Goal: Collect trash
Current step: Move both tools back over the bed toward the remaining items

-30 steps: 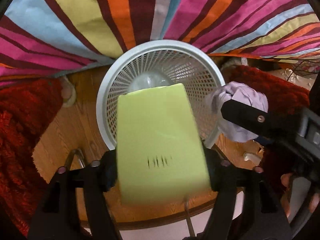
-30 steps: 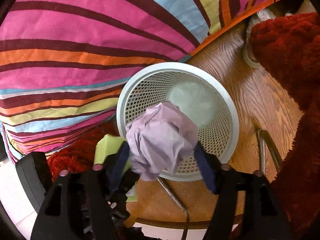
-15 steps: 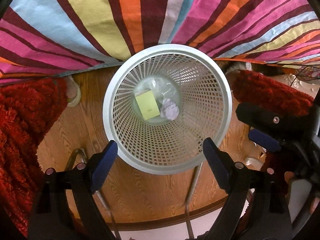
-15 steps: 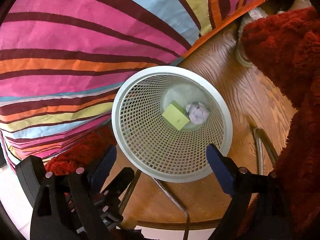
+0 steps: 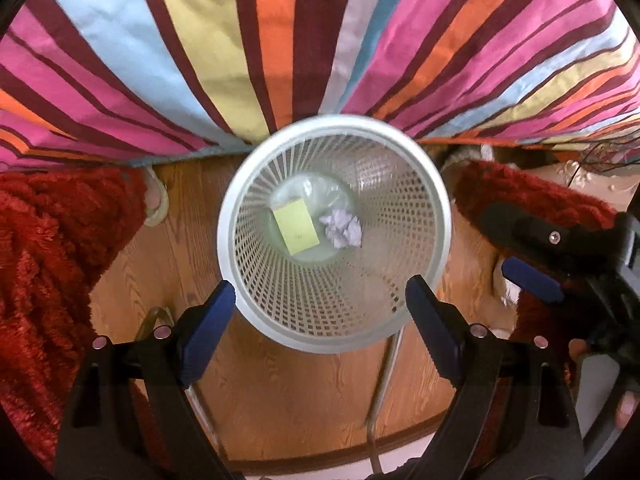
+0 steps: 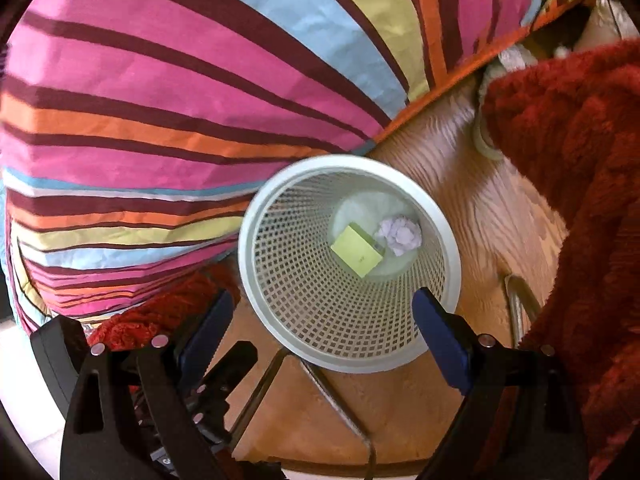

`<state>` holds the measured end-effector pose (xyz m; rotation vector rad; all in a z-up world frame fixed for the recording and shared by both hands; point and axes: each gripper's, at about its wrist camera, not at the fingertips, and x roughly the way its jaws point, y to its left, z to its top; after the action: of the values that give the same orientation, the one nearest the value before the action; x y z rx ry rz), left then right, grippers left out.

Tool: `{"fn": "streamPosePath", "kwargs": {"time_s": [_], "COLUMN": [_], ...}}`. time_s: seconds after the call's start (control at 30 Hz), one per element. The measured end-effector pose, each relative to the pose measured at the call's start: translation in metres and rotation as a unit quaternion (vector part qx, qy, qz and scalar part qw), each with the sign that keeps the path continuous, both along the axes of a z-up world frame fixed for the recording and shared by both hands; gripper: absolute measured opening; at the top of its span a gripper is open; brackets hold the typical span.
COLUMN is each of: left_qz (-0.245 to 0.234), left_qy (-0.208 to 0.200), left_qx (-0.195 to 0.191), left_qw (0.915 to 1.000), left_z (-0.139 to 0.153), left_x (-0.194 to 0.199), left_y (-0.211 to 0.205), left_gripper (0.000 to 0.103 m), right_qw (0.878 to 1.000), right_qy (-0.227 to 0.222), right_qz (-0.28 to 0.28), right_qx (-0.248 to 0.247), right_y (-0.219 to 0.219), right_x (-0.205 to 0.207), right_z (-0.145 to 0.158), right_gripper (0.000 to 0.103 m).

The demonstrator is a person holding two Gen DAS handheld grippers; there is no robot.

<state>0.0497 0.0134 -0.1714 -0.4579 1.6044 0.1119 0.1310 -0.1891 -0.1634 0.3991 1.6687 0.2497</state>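
Observation:
A white mesh wastebasket (image 5: 229, 216) (image 6: 249, 248) stands on the wood floor below both grippers. At its bottom lie a yellow-green flat box (image 5: 297, 228) (image 6: 357, 256) and a crumpled lilac paper ball (image 5: 343, 229) (image 6: 400, 235), side by side. My left gripper (image 5: 320, 292) hangs open above the basket's near rim, with nothing between its blue pads. Over the same rim my right gripper (image 6: 322, 300) is open and empty too. The right gripper's blue pad (image 5: 532, 280) shows at the right edge of the left wrist view.
A striped bedspread (image 5: 280, 40) (image 6: 160, 100) hangs behind the basket. Red shaggy rugs (image 5: 48, 260) (image 6: 580, 160) flank it on both sides. Thin metal bars (image 5: 384, 368) (image 6: 336, 396) run across the wood floor (image 5: 288, 392) just below the basket.
Both grippers opened and let go: the yellow-green box and the lilac paper ball dropped to the bottom of the basket. Both grippers then rose, so the basket looks smaller.

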Motion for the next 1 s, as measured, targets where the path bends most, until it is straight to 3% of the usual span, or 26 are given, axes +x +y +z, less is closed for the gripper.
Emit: {"fn": "streamPosePath", "kwargs": {"time_s": [0.2,0.3,0.37,0.5,0.67,0.77,0.83,0.9,1.0], "left_qz": [0.029,0.052,0.067,0.088,0.102,0.091,0.086,0.077,0.067], "left_qy": [-0.071,-0.128,-0.165,-0.224,-0.257,-0.275,-0.288,-0.299,-0.305], "left_qx": [0.018,0.030,0.042,0.066,0.079,0.074,0.079,0.100,0.140], "left_qw": [0.9969,0.9900,0.9831,0.9684,0.9578,0.9542,0.9505,0.9459,0.9395], "left_z": [0.033,0.060,0.077,0.105,0.123,0.132,0.139,0.147,0.158], "left_x": [-0.002,-0.004,-0.006,-0.007,0.000,0.005,0.009,0.017,0.031], "left_y": [0.010,0.019,0.024,0.034,0.043,0.046,0.045,0.042,0.040], "left_gripper": [0.085,0.085,0.092,0.093,0.095,0.096,0.096,0.096,0.096], "right_qw": [0.996,0.989,0.980,0.956,0.928,0.915,0.906,0.900,0.902], "right_qy": [-0.086,-0.146,-0.198,-0.293,-0.373,-0.403,-0.422,-0.434,-0.430], "right_qz": [0.020,0.020,0.020,0.020,0.011,0.012,0.017,0.025,0.029], "right_qx": [-0.003,0.004,0.002,-0.009,-0.011,-0.008,-0.019,-0.025,-0.019], "right_y": [0.006,0.005,0.003,-0.002,-0.005,-0.005,-0.003,-0.004,-0.004], "right_x": [0.002,0.003,0.005,0.009,0.017,0.025,0.031,0.037,0.052], "right_z": [0.034,0.059,0.079,0.115,0.142,0.151,0.156,0.161,0.164], "right_gripper": [0.087,0.087,0.087,0.087,0.087,0.087,0.095,0.095,0.095]}}
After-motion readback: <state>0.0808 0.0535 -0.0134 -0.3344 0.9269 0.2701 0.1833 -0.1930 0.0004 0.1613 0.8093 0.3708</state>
